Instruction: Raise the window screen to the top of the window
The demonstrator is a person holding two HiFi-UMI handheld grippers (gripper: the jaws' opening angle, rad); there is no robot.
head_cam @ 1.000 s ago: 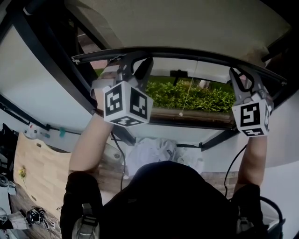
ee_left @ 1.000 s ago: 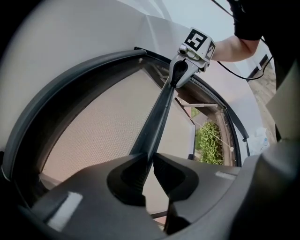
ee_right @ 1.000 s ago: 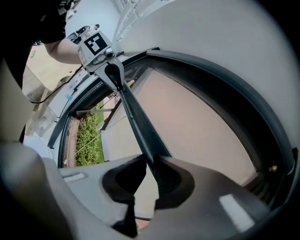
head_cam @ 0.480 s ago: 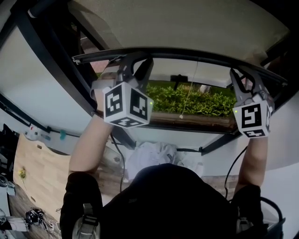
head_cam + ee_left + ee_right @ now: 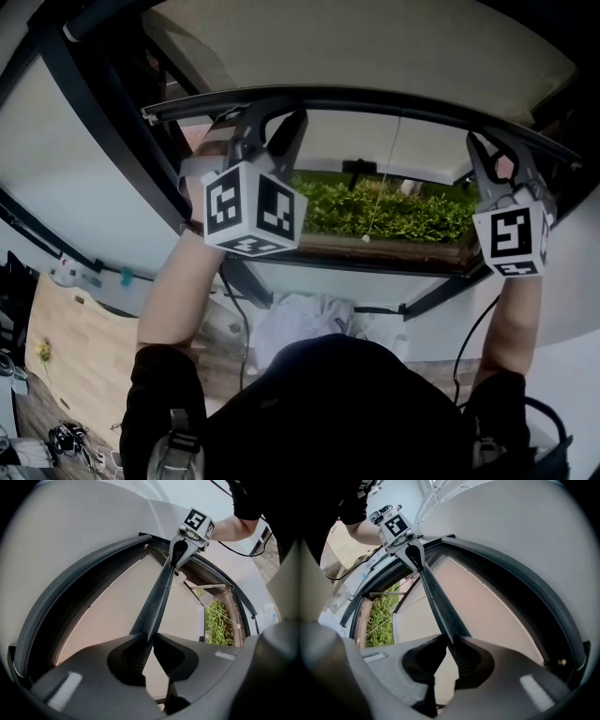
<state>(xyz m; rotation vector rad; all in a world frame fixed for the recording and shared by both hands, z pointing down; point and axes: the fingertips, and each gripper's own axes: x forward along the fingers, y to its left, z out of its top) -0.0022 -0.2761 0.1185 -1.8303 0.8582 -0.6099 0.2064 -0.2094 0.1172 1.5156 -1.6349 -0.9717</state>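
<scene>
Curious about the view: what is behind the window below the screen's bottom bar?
A green hedge shows there, with a thin cord hanging in front of it. Above the bar, the screen hides whatever is outside.

Both arms reach up overhead. The bare left forearm [image 5: 178, 291] leads to the left tool [image 5: 270, 122], whose jaws are pressed together on the thin dark bar [image 5: 375, 101], near its left end. The bare right forearm [image 5: 511, 323] carries the right tool [image 5: 497, 155]. Its jaws are clamped the same way on that bar, near its right end. Each tool's marker cube [image 5: 248, 211] faces the head camera.
</scene>
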